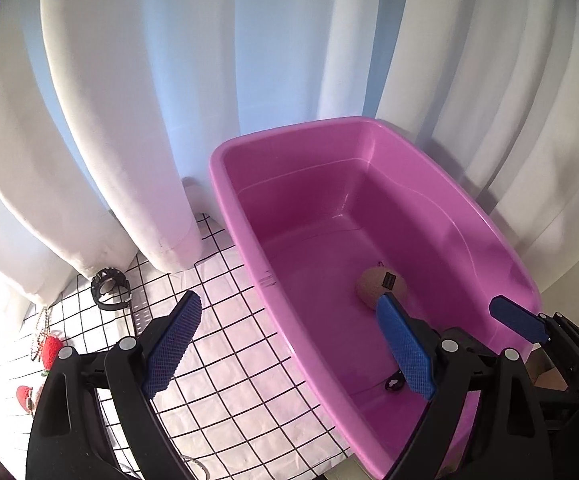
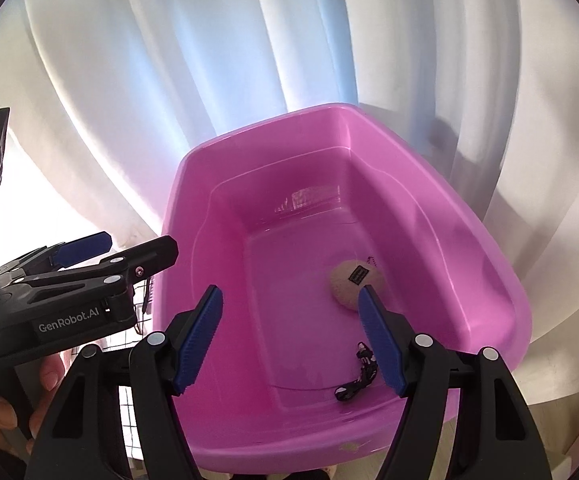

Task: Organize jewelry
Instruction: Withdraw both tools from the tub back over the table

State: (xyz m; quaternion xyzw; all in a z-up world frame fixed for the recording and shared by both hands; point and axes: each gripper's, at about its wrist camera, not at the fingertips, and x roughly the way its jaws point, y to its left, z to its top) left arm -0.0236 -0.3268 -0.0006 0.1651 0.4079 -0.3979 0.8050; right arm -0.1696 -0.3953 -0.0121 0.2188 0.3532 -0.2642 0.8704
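A pink plastic tub [image 1: 225,184] [image 2: 177,216] stands on a grid-patterned cloth. In it lie a beige round pouch [image 1: 373,284] [image 2: 347,280] with a black label and a small black strap piece [image 2: 359,376] [image 1: 394,383]. My left gripper [image 1: 289,348] is open and empty, straddling the tub's left wall. My right gripper [image 2: 289,340] is open and empty above the tub's near end. A black wristwatch [image 1: 110,288] lies on the cloth at the left, by the curtain. A beaded chain with red strawberry charms [image 1: 47,346] lies at the far left.
White curtains [image 1: 129,120] hang close behind the tub and the cloth [image 1: 225,344]. The right gripper's blue finger [image 1: 519,318] shows at the tub's right rim in the left wrist view. The left gripper body [image 2: 69,280] and a hand show at left in the right wrist view.
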